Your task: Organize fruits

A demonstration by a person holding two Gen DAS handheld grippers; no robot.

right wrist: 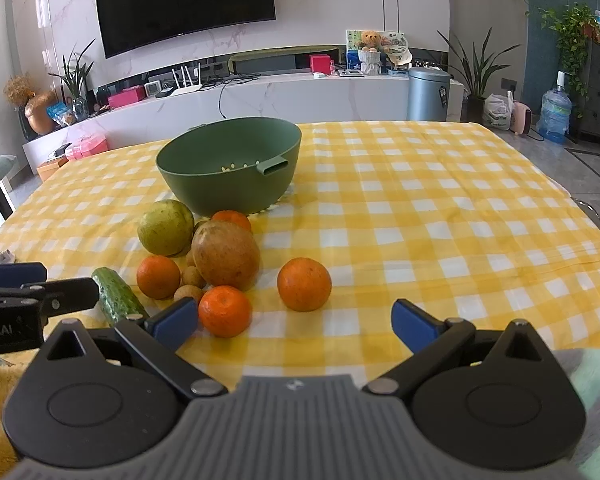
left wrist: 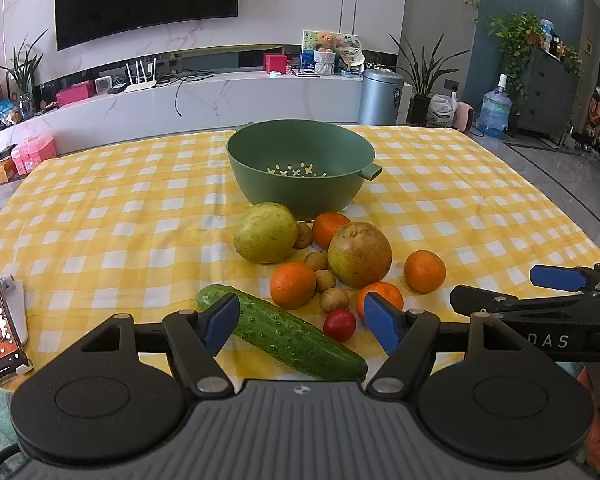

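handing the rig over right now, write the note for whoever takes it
Left claw: open, empty, low over the cucumber.
Right claw: open, empty, near the front oranges.
Green strainer bowl: holds no fruit that shows, behind the pile.
On the checked cloth: two big pears, four oranges, small brown longans, one red tomato, the cucumber.
Done: nothing moved into the bowl.
Left: everything, fruit by fruit.
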